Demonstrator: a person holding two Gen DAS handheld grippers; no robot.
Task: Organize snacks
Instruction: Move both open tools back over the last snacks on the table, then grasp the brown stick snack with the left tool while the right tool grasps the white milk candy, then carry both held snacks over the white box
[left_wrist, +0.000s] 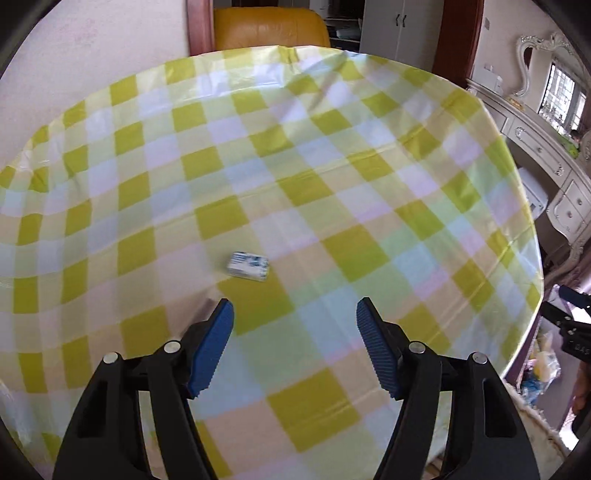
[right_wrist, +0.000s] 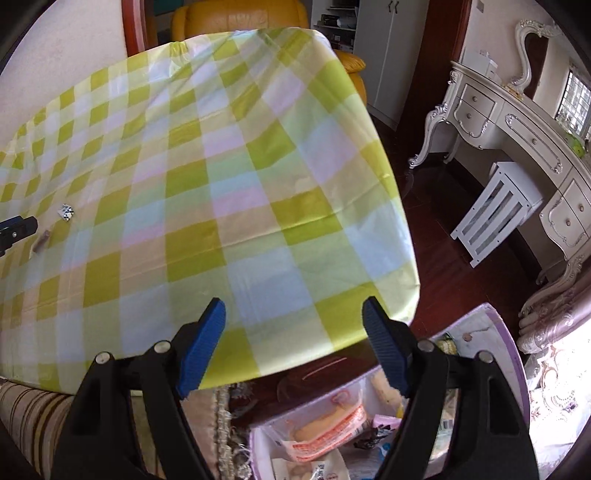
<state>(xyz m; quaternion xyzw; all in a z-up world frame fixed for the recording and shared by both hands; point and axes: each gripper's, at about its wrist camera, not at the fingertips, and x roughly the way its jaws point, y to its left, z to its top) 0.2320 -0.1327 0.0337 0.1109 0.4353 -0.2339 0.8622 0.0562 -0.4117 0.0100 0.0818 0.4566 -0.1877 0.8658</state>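
Note:
A small white-and-blue wrapped snack (left_wrist: 248, 266) lies on the yellow-green checked tablecloth (left_wrist: 332, 166), just beyond the left finger of my left gripper (left_wrist: 294, 310). That gripper hangs open above the cloth with nothing between its blue pads. In the right wrist view the same snack (right_wrist: 66, 212) shows far left, with a small brown piece (right_wrist: 41, 242) near it. My right gripper (right_wrist: 293, 308) stands open and empty over the table's near right corner. Below it sits a lilac-rimmed box (right_wrist: 508, 343) with several packaged snacks (right_wrist: 325, 428) inside.
An orange leather chair (left_wrist: 271, 27) stands behind the table. A white ornate dresser (right_wrist: 517, 122) and a white slatted stool (right_wrist: 495, 210) stand on the dark floor to the right. A striped cushion (right_wrist: 29, 417) lies at the lower left.

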